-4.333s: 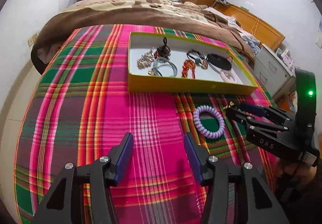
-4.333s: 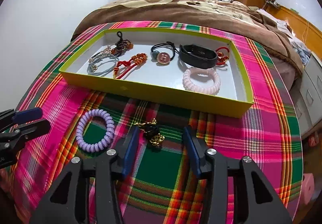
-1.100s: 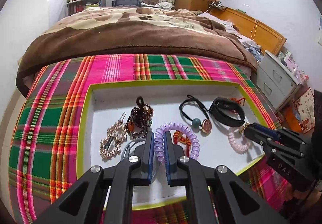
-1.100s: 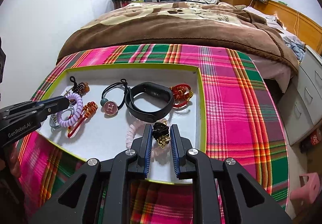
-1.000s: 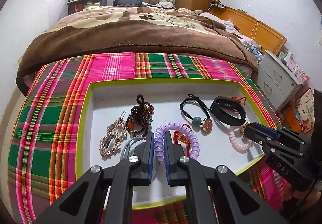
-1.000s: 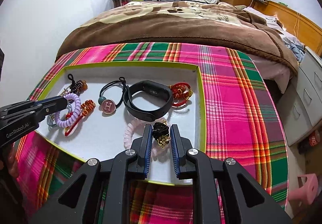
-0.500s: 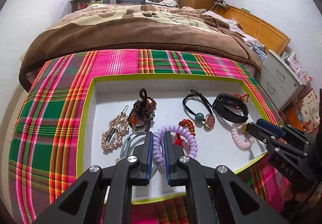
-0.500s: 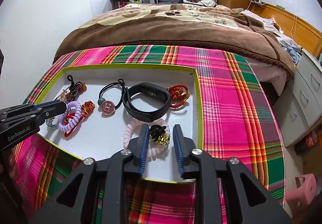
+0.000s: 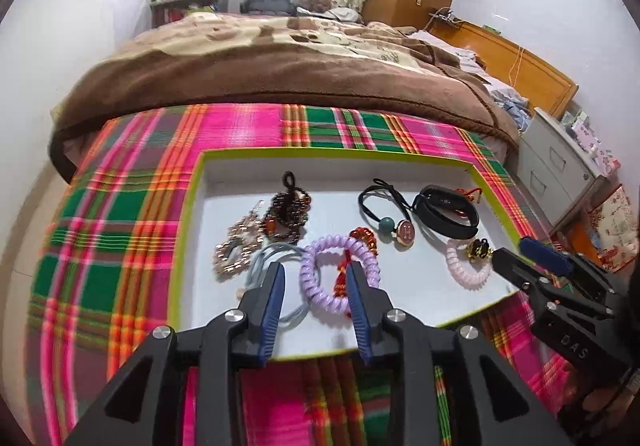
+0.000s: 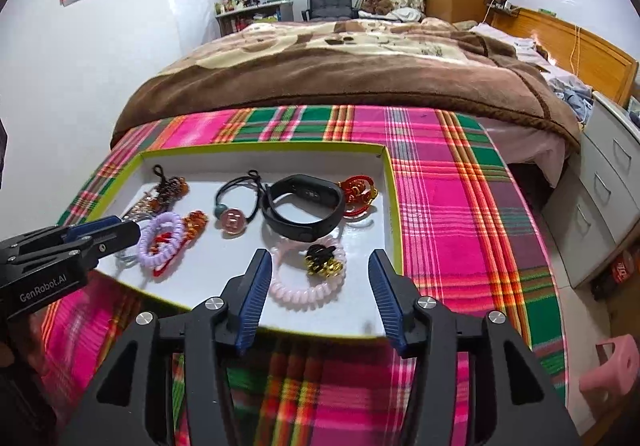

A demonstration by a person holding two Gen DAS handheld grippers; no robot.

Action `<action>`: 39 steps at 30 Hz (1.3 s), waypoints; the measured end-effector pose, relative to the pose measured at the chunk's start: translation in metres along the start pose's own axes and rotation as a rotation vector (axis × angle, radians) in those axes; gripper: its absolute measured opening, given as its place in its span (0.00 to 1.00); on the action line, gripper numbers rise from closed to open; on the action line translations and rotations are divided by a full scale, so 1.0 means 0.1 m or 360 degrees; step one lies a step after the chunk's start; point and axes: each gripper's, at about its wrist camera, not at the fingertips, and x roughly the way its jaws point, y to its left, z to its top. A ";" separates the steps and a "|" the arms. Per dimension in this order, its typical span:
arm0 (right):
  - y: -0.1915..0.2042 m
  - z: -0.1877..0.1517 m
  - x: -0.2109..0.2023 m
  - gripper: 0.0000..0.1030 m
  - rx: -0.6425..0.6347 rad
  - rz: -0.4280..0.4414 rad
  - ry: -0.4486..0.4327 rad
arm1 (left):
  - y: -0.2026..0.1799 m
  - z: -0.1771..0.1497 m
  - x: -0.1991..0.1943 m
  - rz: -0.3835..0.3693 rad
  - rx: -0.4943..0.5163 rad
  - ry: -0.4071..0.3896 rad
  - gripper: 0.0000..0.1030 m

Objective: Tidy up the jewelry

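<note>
left tongs: my left gripper hangs over the near edge of the tray, jaws opening, blue pads clear of everything; the lilac spiral hair tie shows between them but lies on the tray floor, not gripped.
right tongs: my right gripper hangs over the tray's near right corner, jaws opening and already wide, nothing pressed between the pads.
tray: shallow white cardboard tray with a lime-green rim, my landmark, sitting on the pink, green and orange plaid blanket.
lilac tie: lilac spiral plastic hair tie lies inside the tray near its front edge, left of centre, partly over the red and orange beaded cord.
pink tie: pale pink spiral hair tie lies in the tray's front right part.
gold piece: small black and gold clasp-like ornament rests on the far side of the pink tie, inside the tray; i cannot tell what it is exactly.
black band: black rubber wristband lies in the tray behind the pink tie, just beside a red knotted charm at the tray's right wall.
bobble: black elastic with a teal bead and round pink disc lies mid-tray.
left side: dark brown beaded bracelet, gold chain piece and grey-blue loop lie in the tray's left part.
beyond tray: brown fleece blanket covers the bed behind it.
</note>
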 end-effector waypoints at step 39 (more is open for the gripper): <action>0.40 -0.81 -1.07 0.51 0.0065 -0.0060 -0.0241 | -0.42 -0.88 -1.11 0.0267 0.0126 -0.0319 0.31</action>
